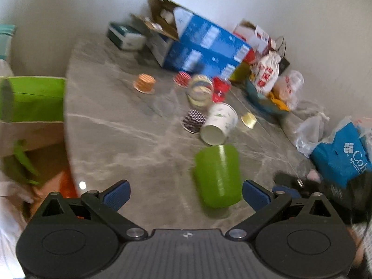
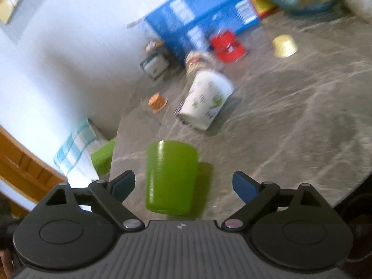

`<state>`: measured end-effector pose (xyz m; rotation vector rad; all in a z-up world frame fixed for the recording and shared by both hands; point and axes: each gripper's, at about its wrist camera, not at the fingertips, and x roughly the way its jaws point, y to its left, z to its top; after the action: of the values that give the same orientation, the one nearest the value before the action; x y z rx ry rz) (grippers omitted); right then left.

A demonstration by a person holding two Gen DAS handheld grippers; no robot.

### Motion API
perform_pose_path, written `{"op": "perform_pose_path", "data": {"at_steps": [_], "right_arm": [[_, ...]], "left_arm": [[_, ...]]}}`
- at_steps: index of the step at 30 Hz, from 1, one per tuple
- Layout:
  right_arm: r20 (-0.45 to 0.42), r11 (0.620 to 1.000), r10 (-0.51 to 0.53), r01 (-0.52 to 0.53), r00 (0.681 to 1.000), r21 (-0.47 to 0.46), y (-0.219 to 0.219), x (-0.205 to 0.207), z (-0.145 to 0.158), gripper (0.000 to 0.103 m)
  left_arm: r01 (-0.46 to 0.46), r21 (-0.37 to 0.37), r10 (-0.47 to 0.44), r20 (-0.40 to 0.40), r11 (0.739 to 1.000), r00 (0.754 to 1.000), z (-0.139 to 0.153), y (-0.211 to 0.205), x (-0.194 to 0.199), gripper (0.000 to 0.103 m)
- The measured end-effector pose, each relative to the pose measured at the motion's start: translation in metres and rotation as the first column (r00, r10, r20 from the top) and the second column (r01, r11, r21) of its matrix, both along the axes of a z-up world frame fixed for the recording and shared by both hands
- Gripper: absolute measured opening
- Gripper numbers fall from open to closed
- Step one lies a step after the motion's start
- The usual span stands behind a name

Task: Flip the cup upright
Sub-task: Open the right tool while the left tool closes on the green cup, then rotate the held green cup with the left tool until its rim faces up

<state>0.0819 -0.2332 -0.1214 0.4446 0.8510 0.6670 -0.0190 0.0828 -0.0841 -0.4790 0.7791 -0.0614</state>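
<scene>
While both grippers gape empty, green cup upside down between right fingers, untouched.

green cup, grey marbled table, blue box.

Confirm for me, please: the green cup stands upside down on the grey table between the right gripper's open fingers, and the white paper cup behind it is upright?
Not quite: in the right wrist view the white paper cup lies tipped over. The green cup does stand upside down on the grey table between the open right gripper.
</scene>
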Motion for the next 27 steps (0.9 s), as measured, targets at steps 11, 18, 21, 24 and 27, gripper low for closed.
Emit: {"op": "perform_pose_path", "data": {"at_steps": [11, 18, 21, 24, 27], "right_arm": [[0.062, 1.000, -0.030, 0.031, 0.998, -0.006, -0.044, -0.014, -0.024, 0.101], [0.069, 0.991, -0.017, 0.026, 0.997, -0.134, -0.043, -0.012, -0.025, 0.102], [0.050, 0.993, 0.004, 0.002, 0.999, -0.115, -0.043, -0.009, -0.029, 0.102], [0.032, 0.996, 0.013, -0.010, 0.999, -0.091, -0.044, -0.006, -0.034, 0.102], [0.019, 0.998, 0.024, -0.023, 1.000, -0.062, -0.046, -0.004, -0.037, 0.102]], "left_arm": [[0.051, 0.156, -0.010, -0.253, 0.986, 0.967, -0.004, -0.078, 0.100, 0.103], [0.027, 0.235, 0.051, -0.318, 0.972, 0.947, -0.013, -0.098, 0.118, 0.098], [0.015, 0.257, 0.079, -0.349, 0.966, 0.934, -0.017, -0.100, 0.128, 0.097], [0.017, 0.280, 0.094, -0.379, 0.960, 0.920, -0.022, -0.103, 0.135, 0.096], [0.008, 0.284, 0.110, -0.396, 0.959, 0.911, -0.025, -0.105, 0.138, 0.095]]}}
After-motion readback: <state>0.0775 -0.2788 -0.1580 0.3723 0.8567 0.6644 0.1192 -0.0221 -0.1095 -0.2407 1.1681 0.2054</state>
